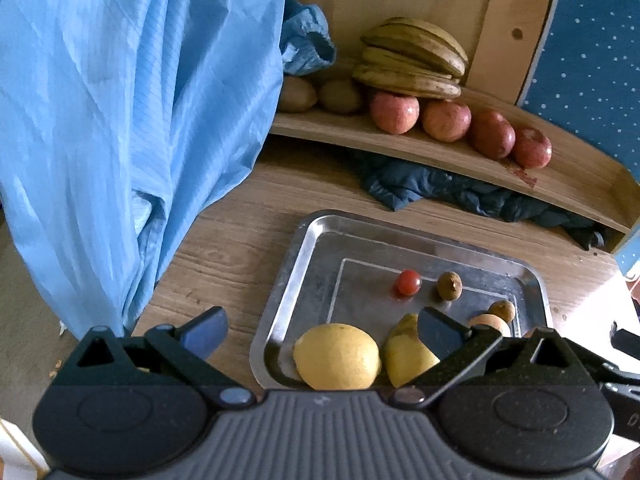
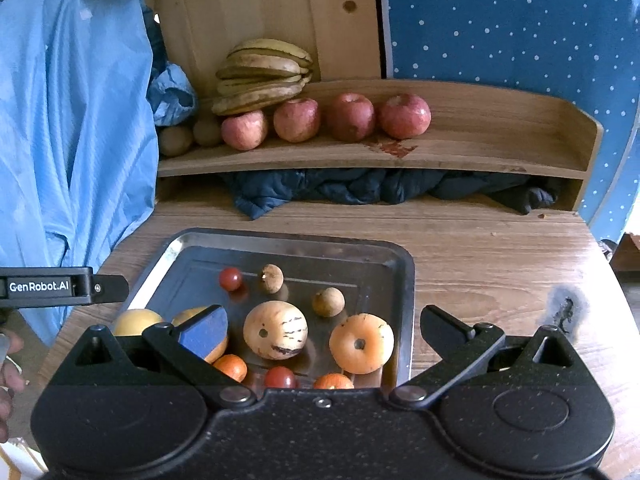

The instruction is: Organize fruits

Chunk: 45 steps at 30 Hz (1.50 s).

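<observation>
We can't see the near edge of the metal tray [image 2: 404, 280] in either view, since the gripper bodies cover it, along with parts of the small orange and red fruits [image 2: 280, 377] along the bottom. In the left wrist view the right finger [image 1: 438, 338] hides half of the yellow pear-ish fruit [image 1: 404, 356]. The two brownish round things [image 2: 176, 140] behind the bananas [image 2: 262, 76] are too dim to identify.

Wooden table [image 2: 480, 248], shelf [image 2: 480, 128], blue dotted wall [image 2: 520, 20]

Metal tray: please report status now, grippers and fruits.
Left gripper open, empty. Right gripper open, empty, above metal tray. Small fruits in tray; apples and bananas on shelf. Nothing blocking.
</observation>
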Each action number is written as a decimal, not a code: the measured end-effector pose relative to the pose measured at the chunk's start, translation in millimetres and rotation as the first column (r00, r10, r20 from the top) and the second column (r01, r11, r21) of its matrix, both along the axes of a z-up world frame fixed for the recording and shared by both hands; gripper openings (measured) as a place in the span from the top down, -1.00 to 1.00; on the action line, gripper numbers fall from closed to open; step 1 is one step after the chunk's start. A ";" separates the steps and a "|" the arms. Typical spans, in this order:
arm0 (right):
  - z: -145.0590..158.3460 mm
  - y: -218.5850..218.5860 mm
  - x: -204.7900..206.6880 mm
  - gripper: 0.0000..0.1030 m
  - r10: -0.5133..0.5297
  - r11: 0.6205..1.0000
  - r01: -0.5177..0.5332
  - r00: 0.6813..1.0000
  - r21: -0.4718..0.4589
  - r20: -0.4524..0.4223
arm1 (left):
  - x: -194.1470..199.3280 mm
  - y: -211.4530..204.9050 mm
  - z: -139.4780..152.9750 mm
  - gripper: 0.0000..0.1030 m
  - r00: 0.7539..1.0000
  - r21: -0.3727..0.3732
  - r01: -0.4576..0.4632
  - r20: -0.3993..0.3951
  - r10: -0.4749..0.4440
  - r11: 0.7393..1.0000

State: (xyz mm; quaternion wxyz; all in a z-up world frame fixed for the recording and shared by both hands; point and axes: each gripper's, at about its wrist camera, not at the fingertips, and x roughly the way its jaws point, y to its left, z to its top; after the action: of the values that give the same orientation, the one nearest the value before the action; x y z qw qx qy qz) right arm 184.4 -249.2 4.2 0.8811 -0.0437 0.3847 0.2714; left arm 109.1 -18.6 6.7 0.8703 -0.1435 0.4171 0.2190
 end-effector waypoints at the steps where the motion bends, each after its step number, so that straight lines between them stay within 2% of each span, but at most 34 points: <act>1: 0.9 1.5 -2.4 -0.99 -0.005 1.000 0.005 1.000 -0.006 0.006 | -0.9 0.7 -0.7 -0.99 1.000 0.002 0.008 0.003 -0.008 1.000; 11: 14.0 18.4 -32.6 -0.99 -0.066 0.996 0.068 0.997 -0.050 0.036 | -16.7 12.8 -1.8 -0.99 0.993 0.018 0.114 0.039 -0.115 0.993; 24: 27.6 28.6 -80.3 -0.99 -0.176 0.983 0.180 0.981 -0.045 0.086 | -47.0 22.8 3.2 -0.99 0.975 0.011 0.206 0.083 -0.207 0.978; 45: 23.0 37.0 -150.6 -0.99 -0.289 0.954 0.294 0.954 -0.052 0.086 | -91.4 33.3 1.0 -0.99 0.945 0.018 0.316 0.087 -0.317 0.948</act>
State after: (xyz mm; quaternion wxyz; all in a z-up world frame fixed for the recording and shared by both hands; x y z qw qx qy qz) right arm 33.8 -212.1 27.2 0.9239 -0.0252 0.3612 0.1241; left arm 17.7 14.7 7.7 0.9121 -0.0828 0.3953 0.0706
